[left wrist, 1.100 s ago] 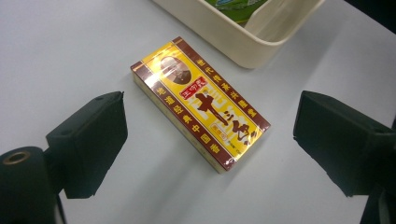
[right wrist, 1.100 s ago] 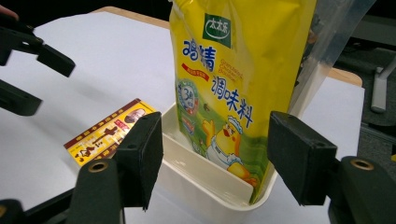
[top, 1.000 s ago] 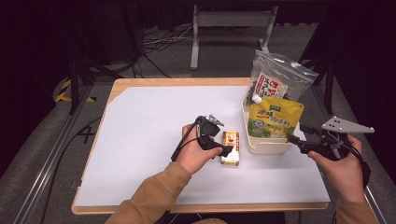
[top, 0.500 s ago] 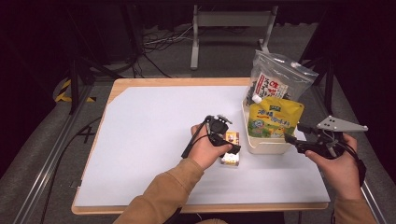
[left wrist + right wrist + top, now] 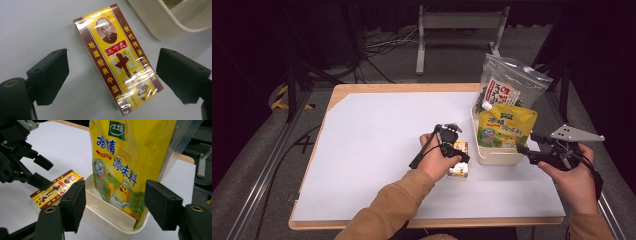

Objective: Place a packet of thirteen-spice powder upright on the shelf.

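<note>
Left gripper (image 5: pixel 458 152) hangs right over the spice box (image 5: pixel 117 63), jaws wide open, nothing gripped. In the left gripper view the box lies flat on the white table sheet (image 5: pixel 372 140) between the two pads with clear gaps on both sides. Its long axis runs diagonally, far-left to near-right in that view, so the jaws straddle it skewed rather than square across the short side. My read: a small wrist roll before closing, otherwise the pads catch it on opposite corners.

Left hand is clearly the nearer one. Right gripper (image 5: pixel 524 150) is held off to the right, also wide open and empty, aimed at the cream bin (image 5: pixel 492 156) and not touching it.

The box sits just beside the bin's left wall, outside it.

Bin contents: yellow chicken seasoning pouch (image 5: pixel 117 167) upright at the front, a clear bag with a red-and-white label (image 5: pixel 507 87) standing behind it, leaning back. Free space remains in the bin at the pouch's left in the right gripper view.
</note>
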`<state>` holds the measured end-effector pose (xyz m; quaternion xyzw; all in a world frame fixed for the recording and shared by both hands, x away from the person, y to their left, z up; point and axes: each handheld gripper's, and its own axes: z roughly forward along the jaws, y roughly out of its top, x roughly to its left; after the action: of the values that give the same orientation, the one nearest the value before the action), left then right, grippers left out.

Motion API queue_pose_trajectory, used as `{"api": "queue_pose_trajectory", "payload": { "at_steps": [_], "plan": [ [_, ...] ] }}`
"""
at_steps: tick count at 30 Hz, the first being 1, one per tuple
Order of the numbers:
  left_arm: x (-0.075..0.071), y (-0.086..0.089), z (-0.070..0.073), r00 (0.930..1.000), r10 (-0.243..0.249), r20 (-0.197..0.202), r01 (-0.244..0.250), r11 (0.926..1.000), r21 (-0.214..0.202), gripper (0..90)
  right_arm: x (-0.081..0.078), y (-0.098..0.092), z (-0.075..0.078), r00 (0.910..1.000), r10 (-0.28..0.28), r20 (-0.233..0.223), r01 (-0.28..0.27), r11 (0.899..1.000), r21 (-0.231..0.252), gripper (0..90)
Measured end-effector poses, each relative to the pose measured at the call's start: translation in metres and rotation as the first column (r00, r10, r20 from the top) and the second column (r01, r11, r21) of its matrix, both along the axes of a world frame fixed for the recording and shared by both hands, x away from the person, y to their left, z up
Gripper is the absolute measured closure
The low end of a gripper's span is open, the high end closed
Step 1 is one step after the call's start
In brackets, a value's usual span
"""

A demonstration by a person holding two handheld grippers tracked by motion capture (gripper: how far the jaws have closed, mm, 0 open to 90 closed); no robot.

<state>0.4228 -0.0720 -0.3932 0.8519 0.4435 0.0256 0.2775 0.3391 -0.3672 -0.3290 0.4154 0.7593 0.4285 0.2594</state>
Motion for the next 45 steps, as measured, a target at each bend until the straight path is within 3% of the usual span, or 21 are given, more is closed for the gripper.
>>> {"api": "queue_pose_trajectory", "payload": {
  "at_steps": [15,20,21,25,45],
  "plan": [
    [0.003,-0.015,-0.015,0.9995,-0.027,-0.014,0.028,0.9992,0.03,10.1,-0.005,-0.004,-0.001,0.9998,-0.017,0.003,0.017,1.0,0.0,33.7],
    [0.005,-0.019,-0.021,0.9996,-0.017,-0.023,0.018,0.9992,0.035,10.1,-0.007,-0.006,-0.001,0.9997,-0.022,0.004,0.022,1.0,0.001,33.5],
    [0.006,-0.021,-0.023,0.9987,0.002,-0.05,-0.001,0.9999,0.016,10.2,-0.007,-0.006,-0.001,0.9998,-0.021,0.007,0.021,1.0,0.0,33.2],
    [0.006,-0.023,-0.028,0.9983,0.009,-0.058,-0.008,0.9996,0.026,10.2,-0.007,-0.006,-0.001,0.9997,-0.022,0.008,0.022,1.0,0.0,33.0],
    [-0.002,-0.034,-0.032,0.9991,0.043,-0.002,-0.043,0.9933,0.107,13.5,-0.003,0.0,-0.005,1.0,0.0,0.004,0.001,1.0,-0.008,32.1]
  ]
}}
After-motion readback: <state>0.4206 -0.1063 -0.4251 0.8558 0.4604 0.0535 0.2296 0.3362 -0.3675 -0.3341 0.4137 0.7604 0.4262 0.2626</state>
